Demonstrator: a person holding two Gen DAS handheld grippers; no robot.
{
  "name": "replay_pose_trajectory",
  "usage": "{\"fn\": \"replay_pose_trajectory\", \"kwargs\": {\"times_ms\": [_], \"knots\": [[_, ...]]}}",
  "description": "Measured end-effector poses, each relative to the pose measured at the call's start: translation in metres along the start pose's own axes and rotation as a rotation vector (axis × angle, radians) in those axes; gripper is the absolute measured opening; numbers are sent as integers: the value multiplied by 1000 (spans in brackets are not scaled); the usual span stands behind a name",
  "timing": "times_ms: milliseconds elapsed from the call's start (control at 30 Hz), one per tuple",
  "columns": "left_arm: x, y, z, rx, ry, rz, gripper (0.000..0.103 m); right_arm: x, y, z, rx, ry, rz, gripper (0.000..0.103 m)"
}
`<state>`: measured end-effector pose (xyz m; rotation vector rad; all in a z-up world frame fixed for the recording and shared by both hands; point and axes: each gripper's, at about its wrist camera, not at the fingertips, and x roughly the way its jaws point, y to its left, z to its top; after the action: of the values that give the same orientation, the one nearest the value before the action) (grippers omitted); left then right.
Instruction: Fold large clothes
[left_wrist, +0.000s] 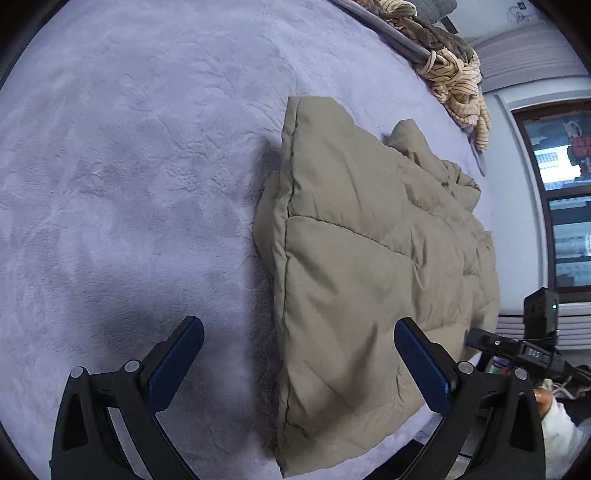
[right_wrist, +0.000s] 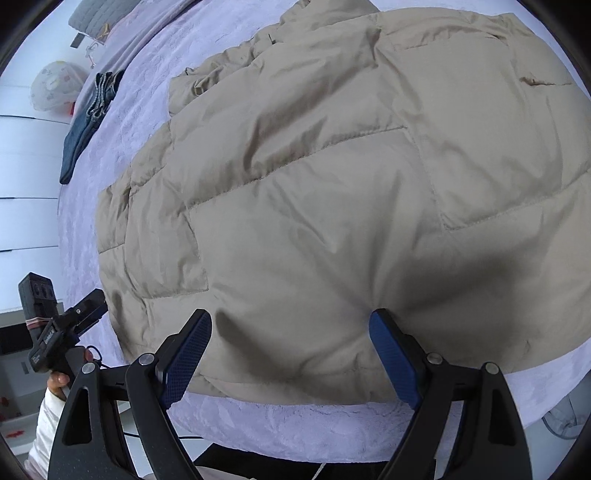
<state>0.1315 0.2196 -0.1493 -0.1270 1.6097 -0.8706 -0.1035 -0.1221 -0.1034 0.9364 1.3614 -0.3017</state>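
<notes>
**Puffy coat may spring back**

On the bed (left_wrist: 129, 166) lies the folded coat (right_wrist: 332, 184). Both grippers, left (left_wrist: 299, 362) and right (right_wrist: 290, 354), gape apart, holding nothing. Its slick padding could slide or unfold if gripped shallowly.

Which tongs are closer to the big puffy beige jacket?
Right. The right tongs are open with both tips over the puffy beige quilted jacket, by its near edge. The left tongs are open too, off to its side, mostly above the lavender fleece blanket.
</notes>
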Motion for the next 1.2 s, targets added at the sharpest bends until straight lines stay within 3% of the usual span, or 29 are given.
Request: {"fn": "replay_pose_trajectory", "kwargs": {"times_ms": [200, 367, 567, 667, 700, 800, 967, 1033, 1100, 1133, 1200], "knots": [[40, -18, 11, 53, 116, -178, 103, 7, 4, 4, 6, 13, -32, 89], [73, -42, 18, 128, 209, -206, 103, 10, 5, 4, 1, 16, -59, 90], [88, -45, 18, 123, 284, -201, 102, 9, 6, 2, 4, 13, -67, 90], [78, -45, 11, 142, 292, -230, 53, 6, 8, 2, 1, 13, -59, 90], [75, -47, 10, 138, 286, -246, 44, 5, 12, 2, 1, 11, -52, 90], [58, -54, 5, 138, 255, -289, 35, -6, 12, 3, 0, -18, -44, 90], [30, -80, -3, 146, 224, -327, 34, -26, 5, 11, 43, -138, -58, 88], [19, -96, -8, 166, 213, -318, 34, -30, -1, 16, 66, -173, -17, 68], [8, -115, -12, 184, 201, -303, 34, -27, -6, 24, 74, -179, -7, 14], [4, -123, -14, 193, 194, -297, 34, -25, -10, 27, 72, -182, 5, 7], [-6, -142, -19, 209, 176, -278, 34, -20, -13, 36, 51, -184, 41, 5]]}}
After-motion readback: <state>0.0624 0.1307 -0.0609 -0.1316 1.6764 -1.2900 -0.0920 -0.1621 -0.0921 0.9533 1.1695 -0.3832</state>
